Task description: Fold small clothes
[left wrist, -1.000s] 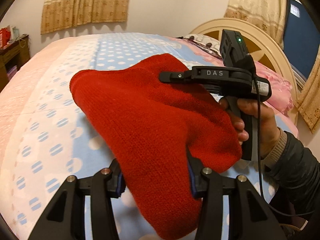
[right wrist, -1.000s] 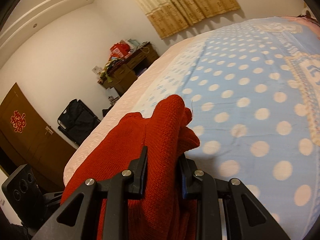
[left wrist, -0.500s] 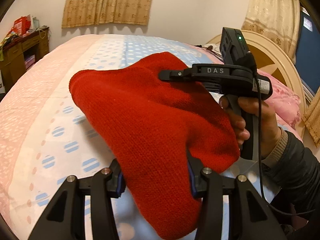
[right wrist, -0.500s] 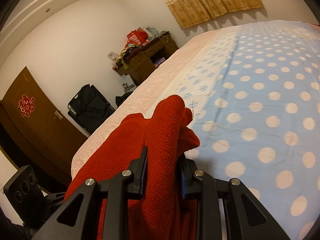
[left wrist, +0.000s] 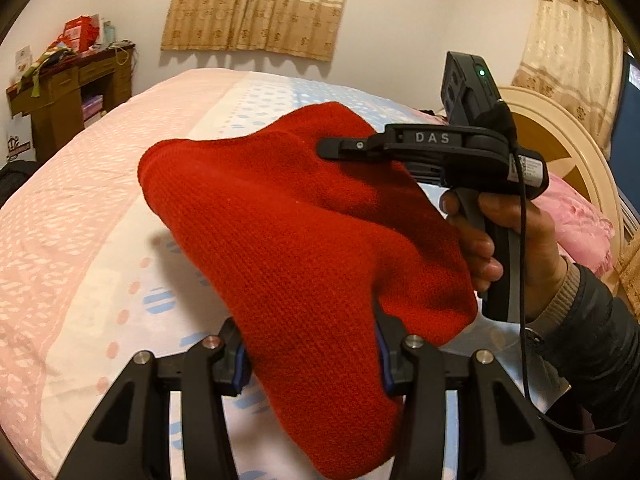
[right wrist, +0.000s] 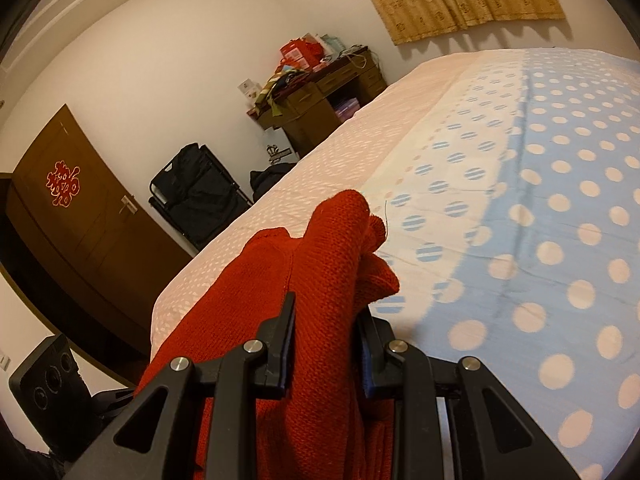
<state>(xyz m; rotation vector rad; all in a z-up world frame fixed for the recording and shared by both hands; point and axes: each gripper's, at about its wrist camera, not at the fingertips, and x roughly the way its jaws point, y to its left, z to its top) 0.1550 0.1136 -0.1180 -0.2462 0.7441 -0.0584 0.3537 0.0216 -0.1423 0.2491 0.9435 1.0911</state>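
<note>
In the left wrist view, the left gripper (left wrist: 310,354) at the bottom centre is clamping a thick bunch of the red knitted garment (left wrist: 304,232), which is hanging mid-frame above the pink and blue dotted bedspread (left wrist: 80,240), while the right gripper (left wrist: 340,148) at the upper right, in a person's hand (left wrist: 508,236), is pinching its far edge. In the right wrist view, the right gripper is squeezing gathered red folds at the bottom centre over the bedspread; keeping both grips firm and level is probably helping the cloth hang evenly before it is laid down.
</note>
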